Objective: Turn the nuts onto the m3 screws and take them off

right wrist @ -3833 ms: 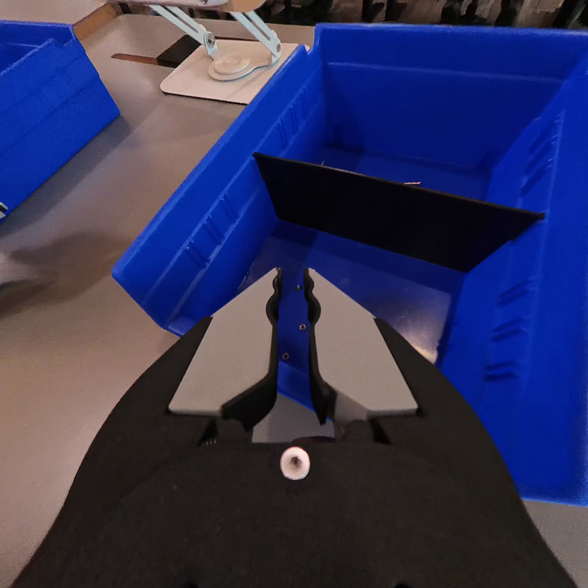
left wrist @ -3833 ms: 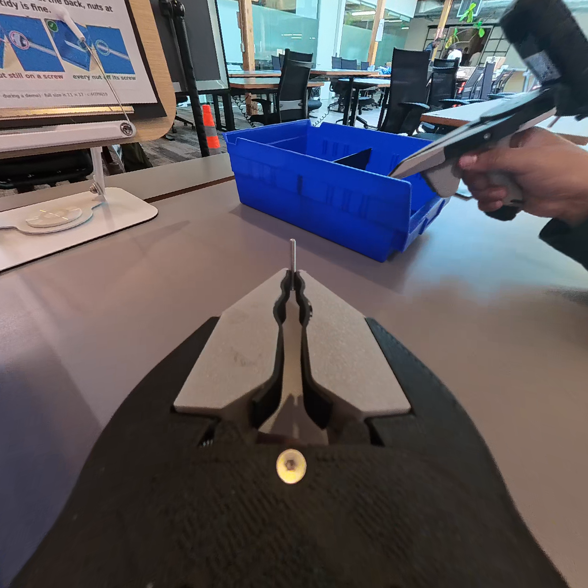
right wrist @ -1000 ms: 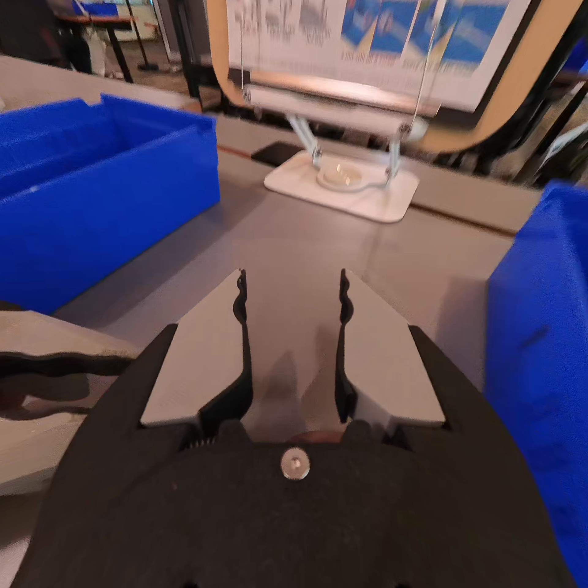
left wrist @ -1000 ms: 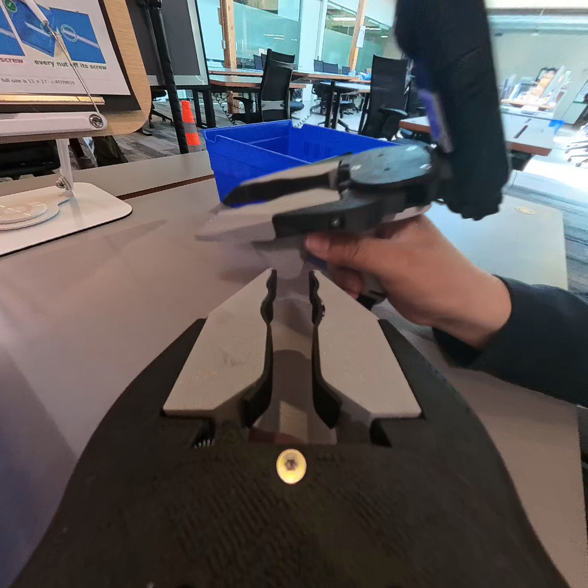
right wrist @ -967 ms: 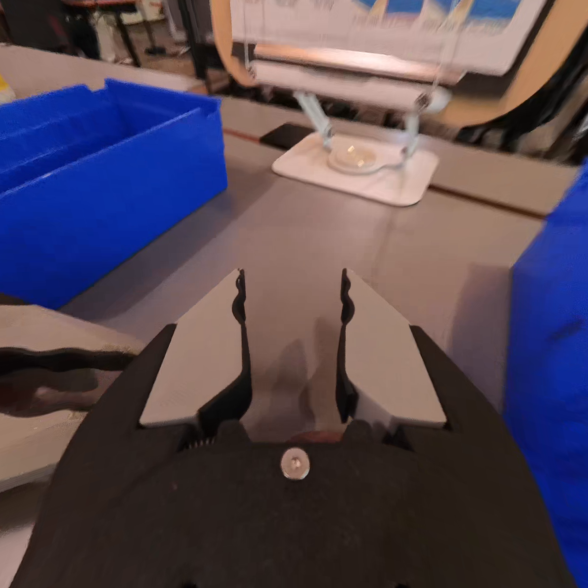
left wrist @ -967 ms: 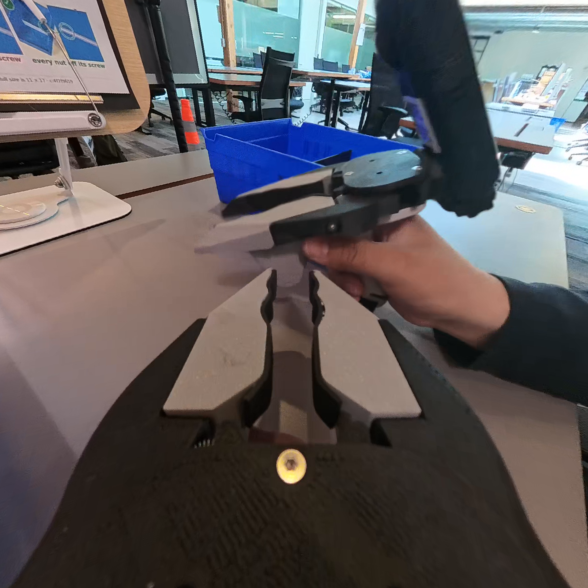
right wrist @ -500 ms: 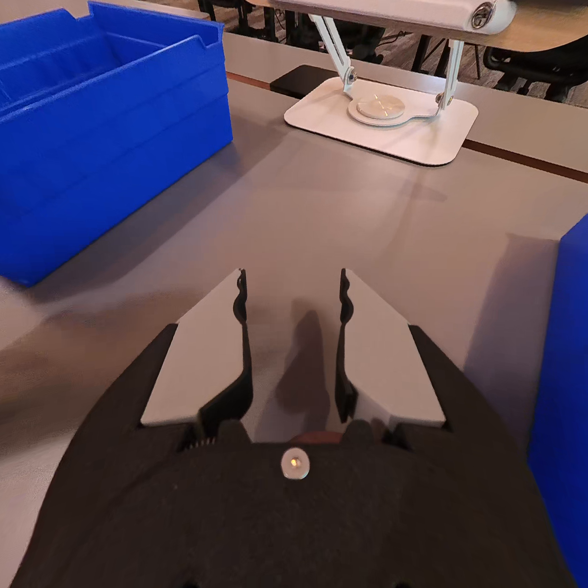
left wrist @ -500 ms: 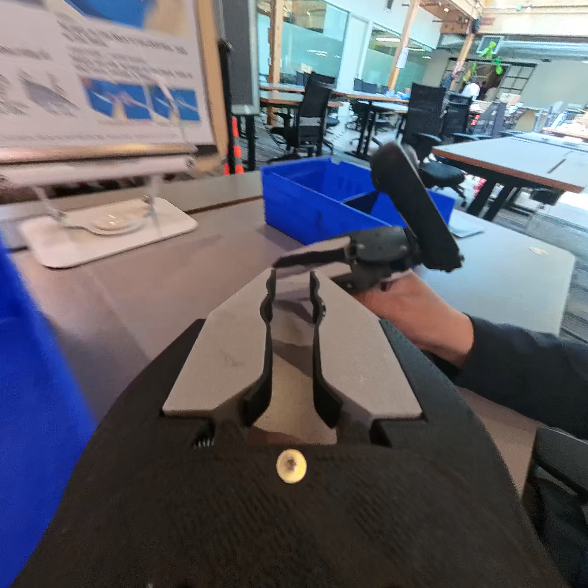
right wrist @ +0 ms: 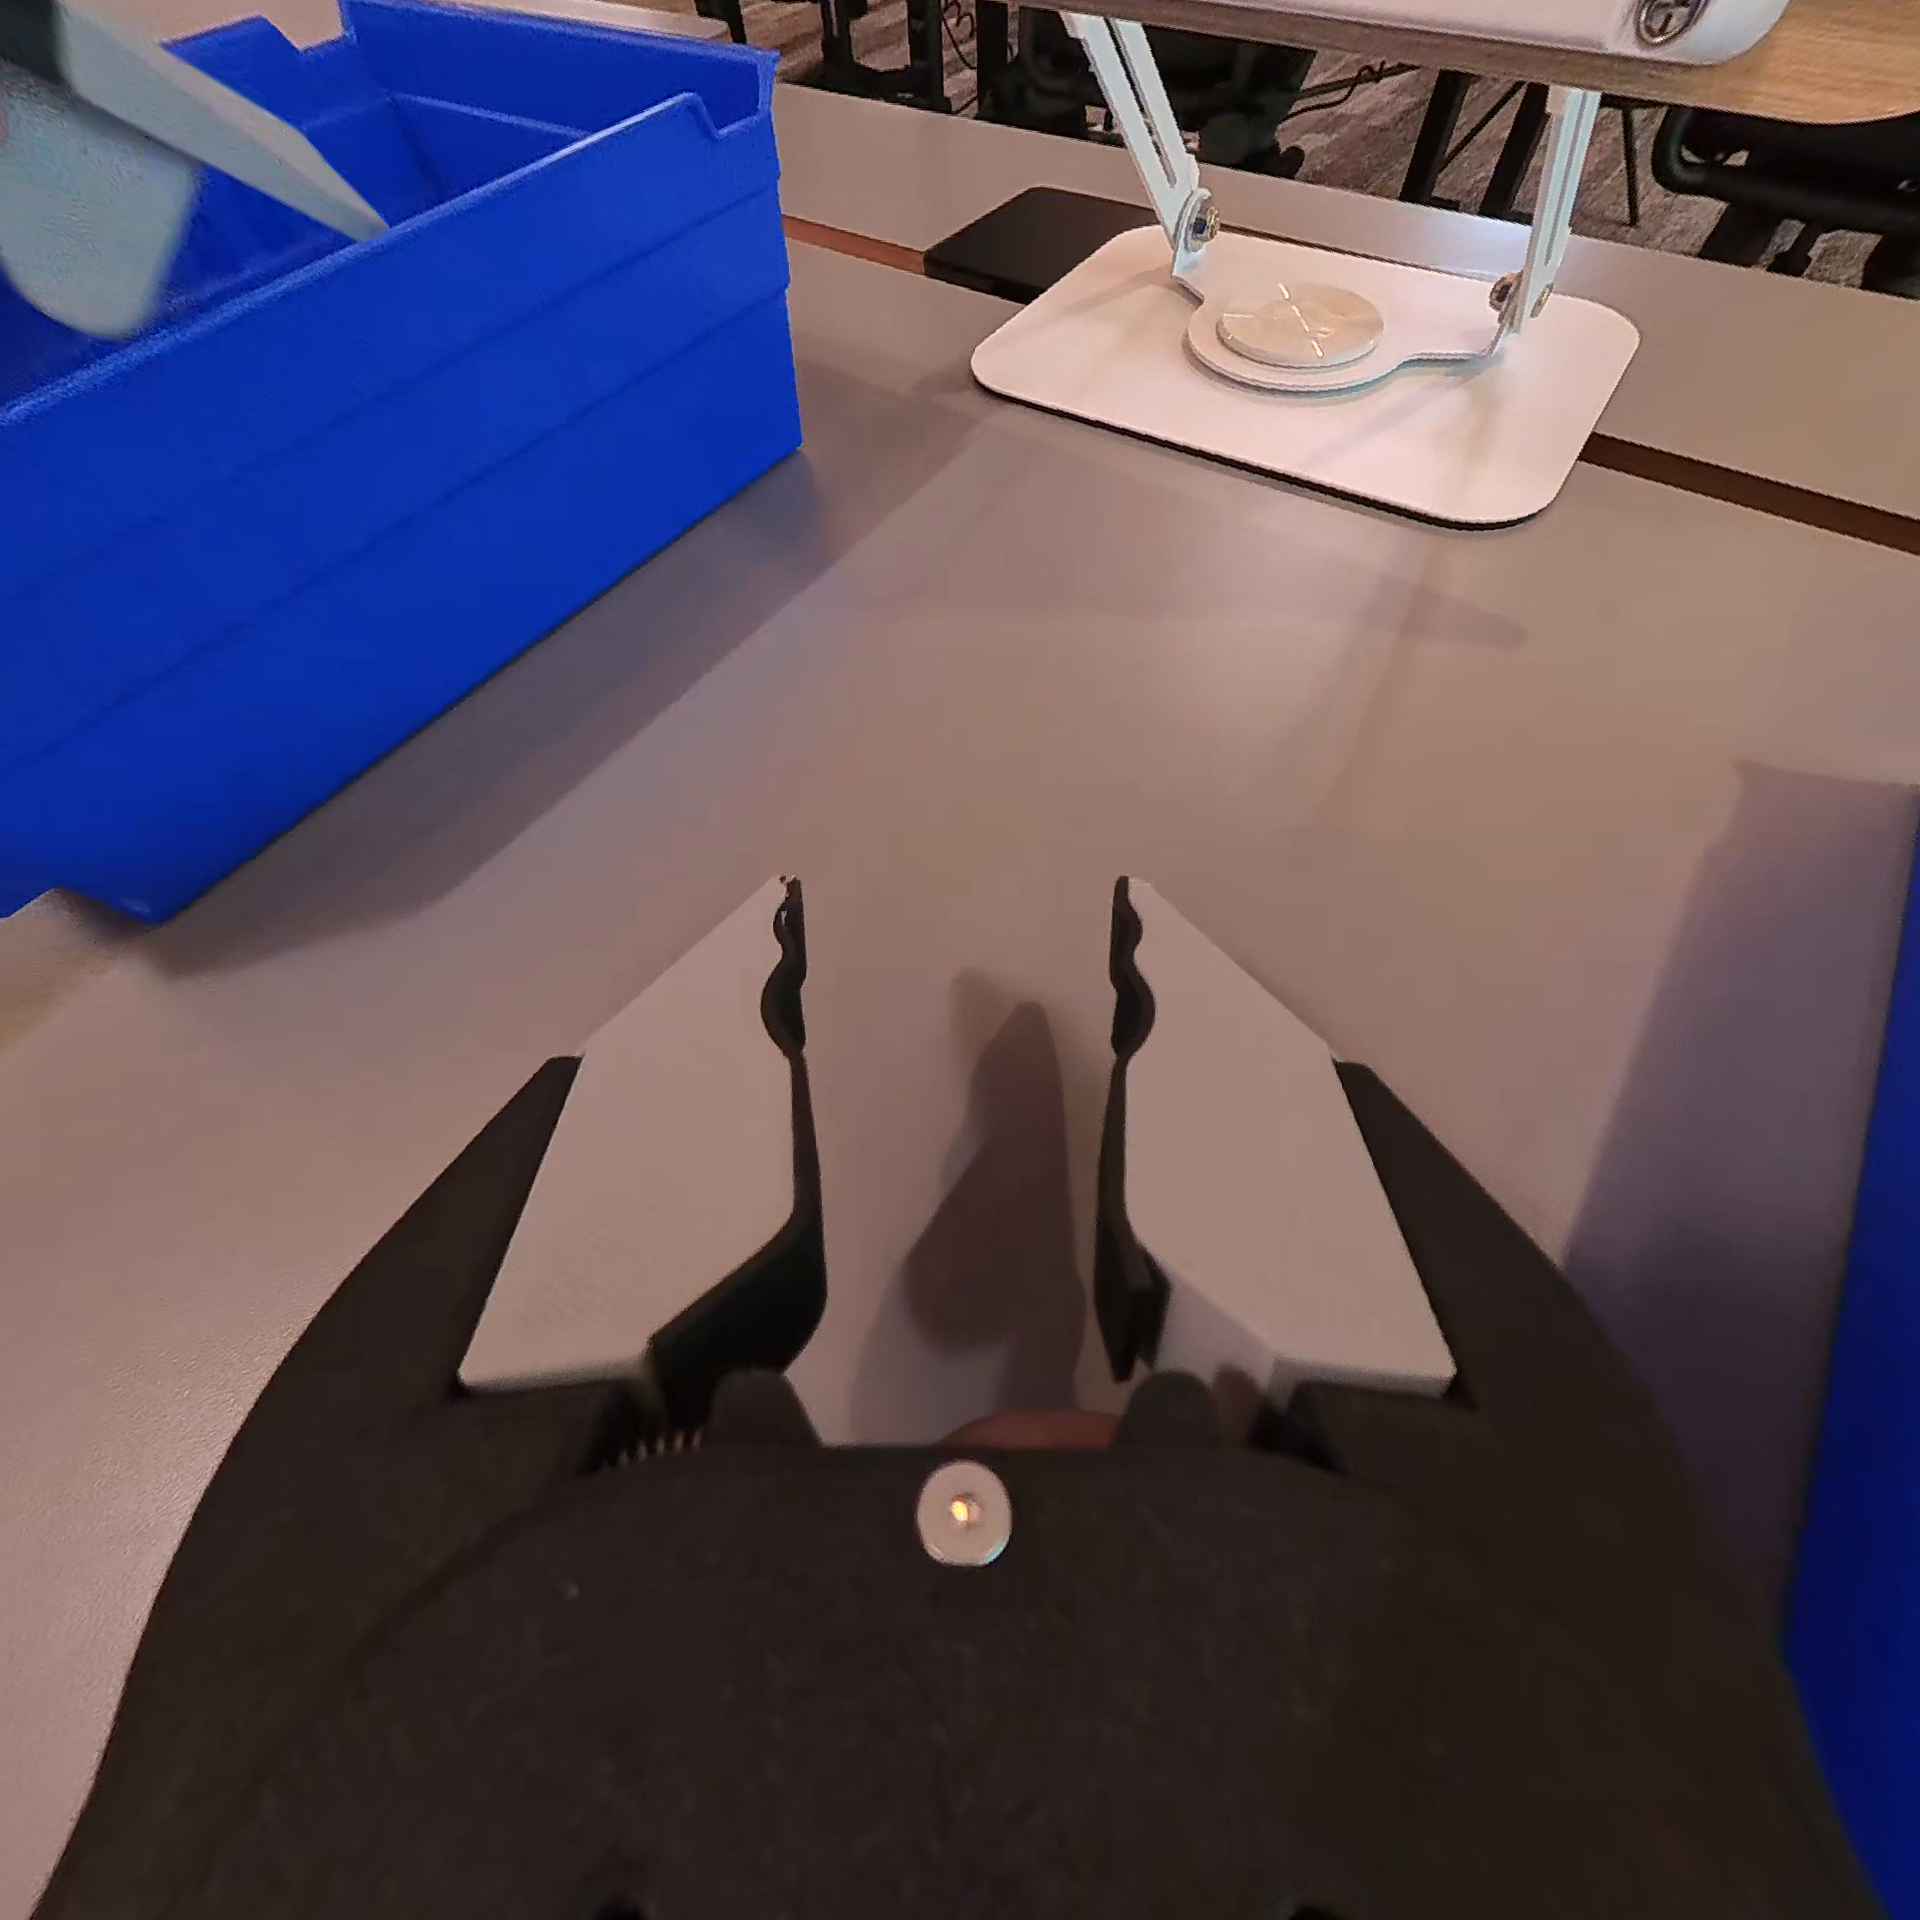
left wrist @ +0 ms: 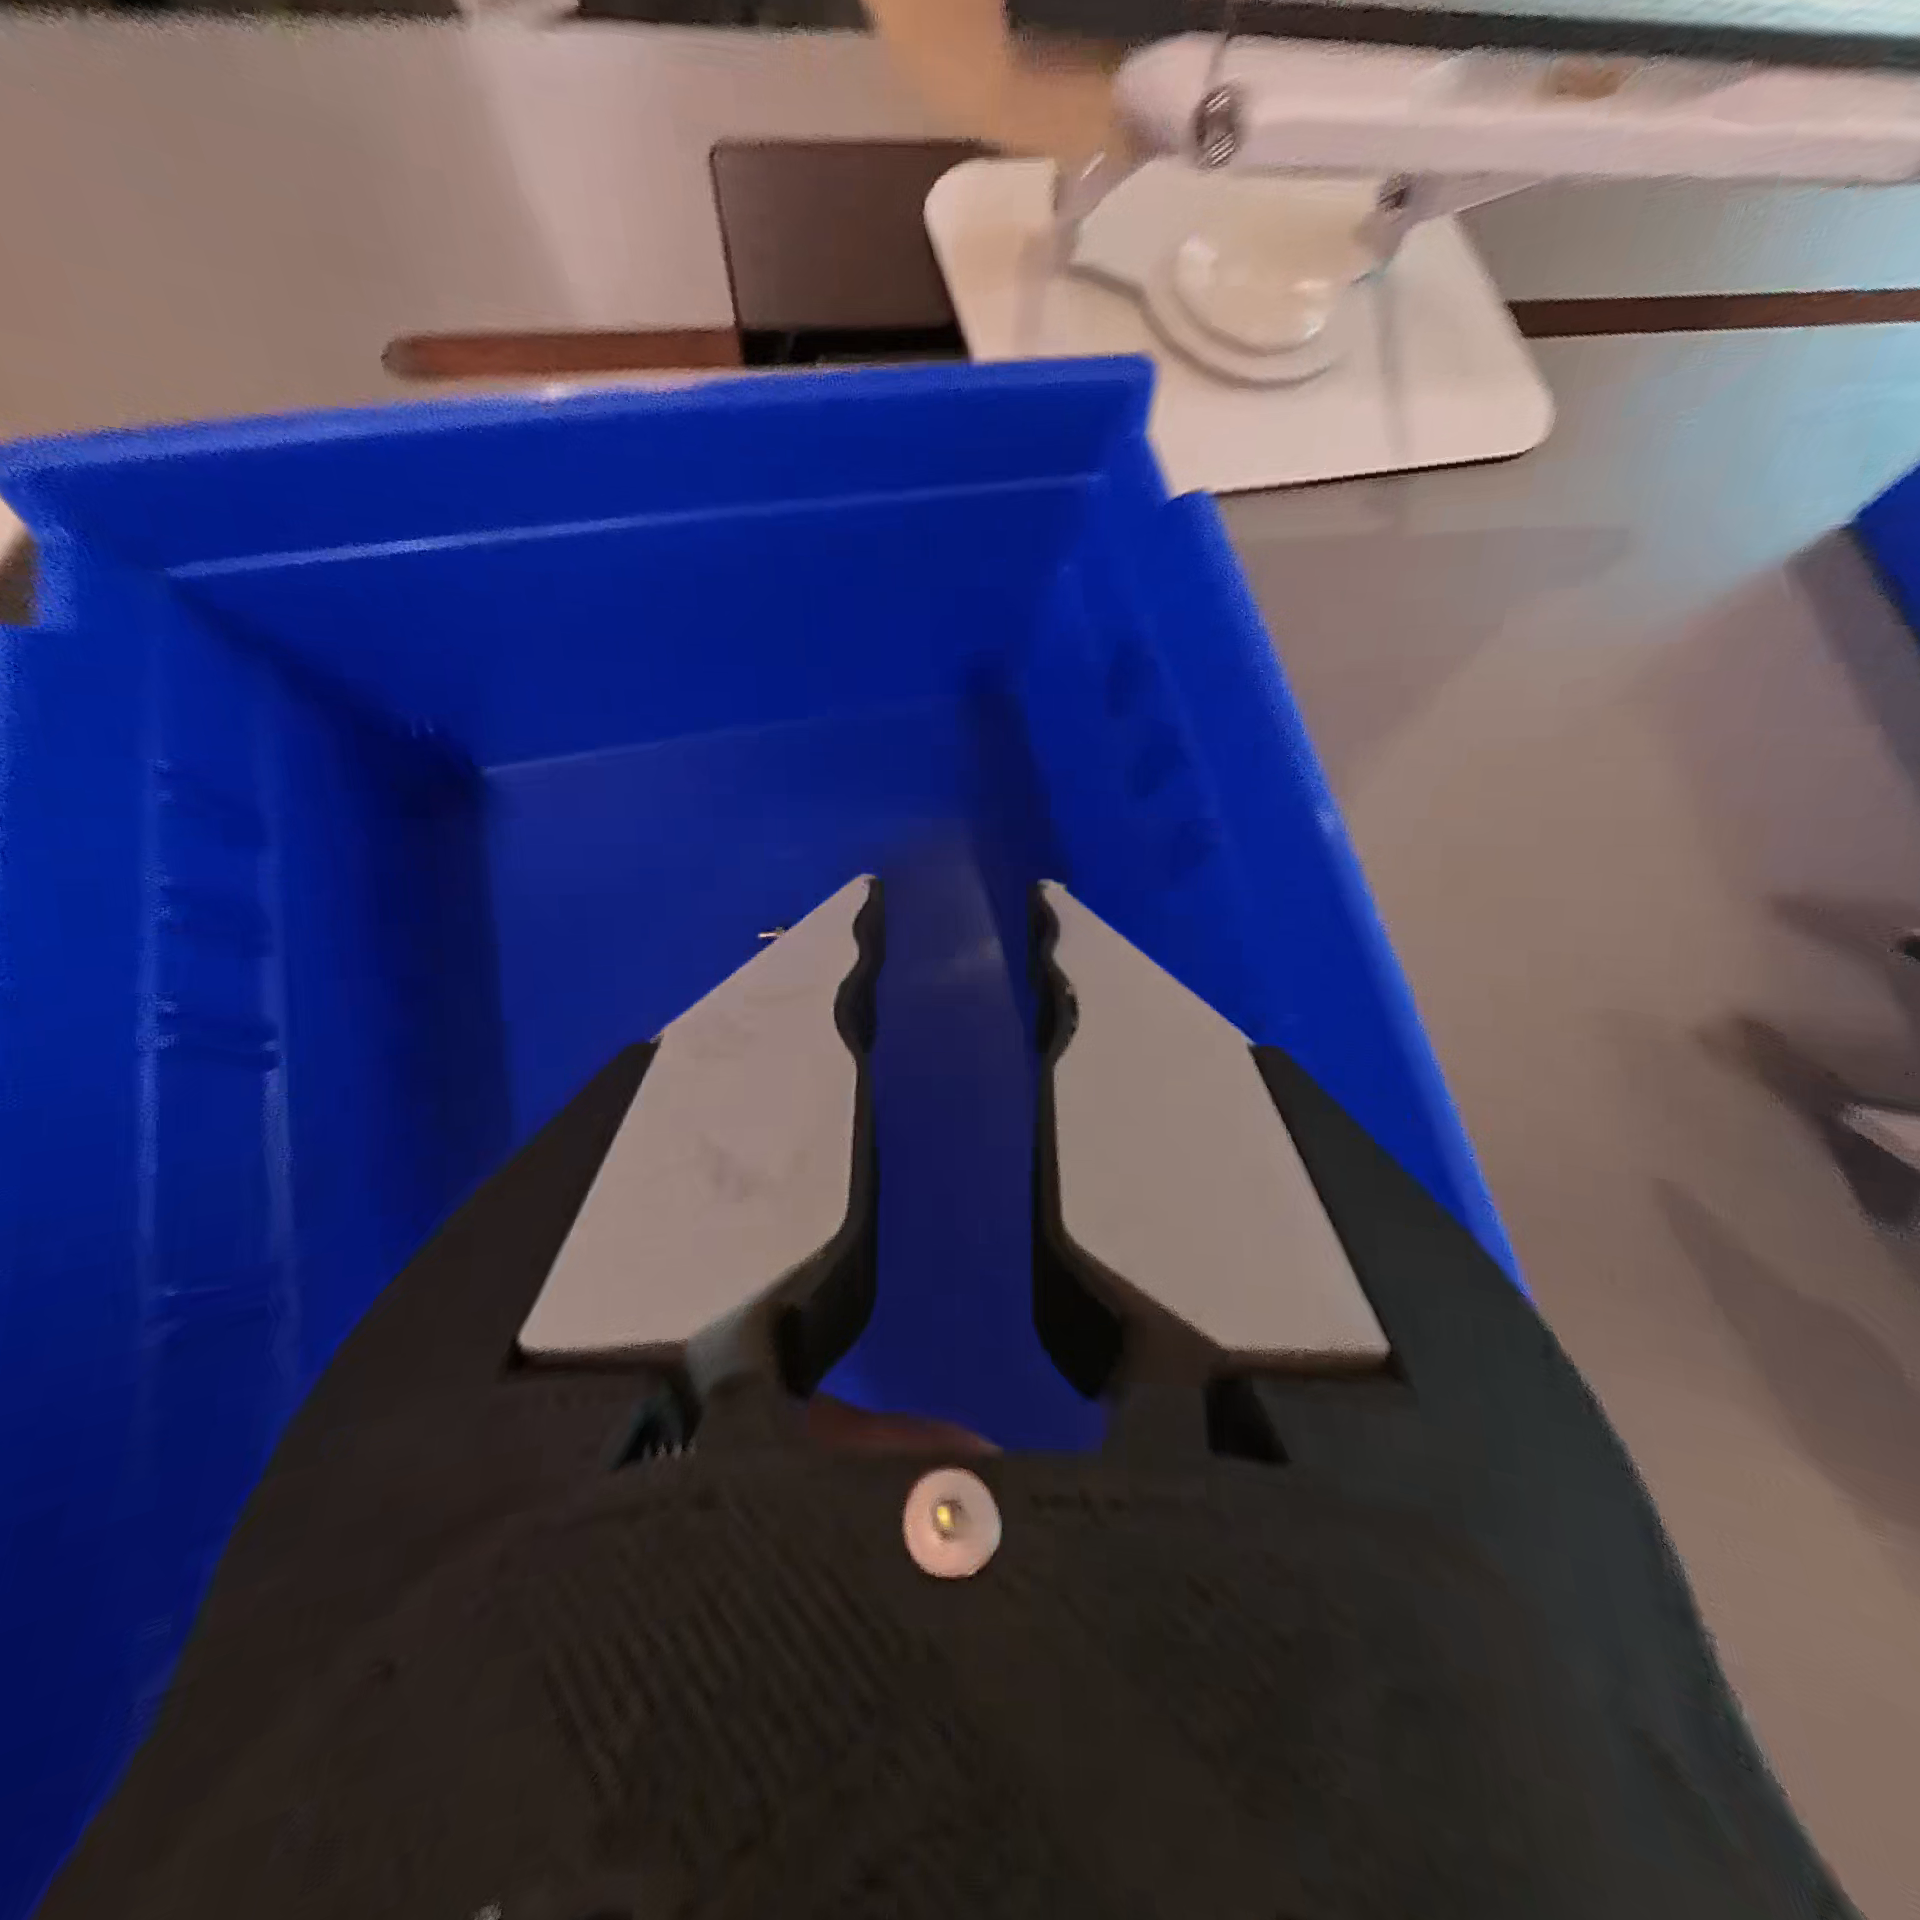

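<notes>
No screw or nut shows clearly in either view. My left gripper (left wrist: 951, 894) hangs over the open blue bin (left wrist: 623, 416) and points down into it. Its jaws stand a narrow gap apart with nothing between them; the picture is blurred. My right gripper (right wrist: 956, 894) is open and empty, low over the bare grey table (right wrist: 1143, 675). The same blue bin (right wrist: 416, 416) is to its left. One grey finger of the left gripper (right wrist: 208, 135) shows above that bin at the top left of the right wrist view.
A second blue bin stands at the right edge (right wrist: 1870, 1351), its corner also in the left wrist view (left wrist: 1896, 561). A white stand base (right wrist: 1299, 395) sits at the back, also in the left wrist view (left wrist: 1455, 364). A flat black slab (right wrist: 997, 249) lies beside it. My hands' fingertips stand some 25 cm from each other.
My left gripper has swung away from the right gripper and the hand, to the left and down over the blue bin. The right gripper has hardly moved and stays open.
</notes>
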Available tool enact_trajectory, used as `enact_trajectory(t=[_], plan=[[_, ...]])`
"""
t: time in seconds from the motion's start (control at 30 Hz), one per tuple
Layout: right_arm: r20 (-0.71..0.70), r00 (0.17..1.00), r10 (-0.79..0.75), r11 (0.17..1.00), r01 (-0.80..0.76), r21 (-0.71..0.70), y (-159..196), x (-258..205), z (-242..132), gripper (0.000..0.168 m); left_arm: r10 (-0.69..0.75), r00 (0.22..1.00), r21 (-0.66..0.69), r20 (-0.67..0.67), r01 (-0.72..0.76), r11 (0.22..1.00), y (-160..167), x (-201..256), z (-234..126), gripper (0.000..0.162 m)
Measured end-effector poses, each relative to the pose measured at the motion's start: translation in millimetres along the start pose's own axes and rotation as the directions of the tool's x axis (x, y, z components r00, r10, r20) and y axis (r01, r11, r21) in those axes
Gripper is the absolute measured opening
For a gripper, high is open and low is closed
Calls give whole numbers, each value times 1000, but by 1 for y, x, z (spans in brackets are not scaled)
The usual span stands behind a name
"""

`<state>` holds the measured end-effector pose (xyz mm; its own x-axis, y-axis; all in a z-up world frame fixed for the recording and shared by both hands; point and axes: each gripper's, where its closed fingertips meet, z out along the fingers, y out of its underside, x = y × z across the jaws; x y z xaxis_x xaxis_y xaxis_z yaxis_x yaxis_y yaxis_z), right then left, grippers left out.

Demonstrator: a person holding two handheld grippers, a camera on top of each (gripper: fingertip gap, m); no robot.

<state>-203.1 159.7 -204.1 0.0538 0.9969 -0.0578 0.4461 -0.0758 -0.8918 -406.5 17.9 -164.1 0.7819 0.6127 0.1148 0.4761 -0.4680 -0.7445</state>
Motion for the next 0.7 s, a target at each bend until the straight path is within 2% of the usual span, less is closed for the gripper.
enact_trajectory(t=[0.17, 0.43, 0.53, 0.57, 0.7], plan=[[11, 1000, 2, 1000, -2, -7, 1, -2, 1, 57, -53, 990, -127, 133, 70, 989, 24, -24, 40, 25], [30, 999, -16, 1000, 16, -14, 1, -10, 2, 57, -32, 979, -207, 201, 74, 975, 41, -39, 67, 27], [35, 999, -18, 1000, 19, -16, 2, -11, 2, 57, -31, 979, -177, 202, 68, 982, 38, -43, 68, 15], [37, 999, -16, 1000, 17, -15, 2, -11, 2, 57, -12, 980, -187, 198, 50, 981, 39, -43, 68, 0], [44, 999, -12, 1000, 12, -17, 2, -12, 2, 57, 51, 986, -240, 156, -12, 971, 44, -42, 62, 0]])
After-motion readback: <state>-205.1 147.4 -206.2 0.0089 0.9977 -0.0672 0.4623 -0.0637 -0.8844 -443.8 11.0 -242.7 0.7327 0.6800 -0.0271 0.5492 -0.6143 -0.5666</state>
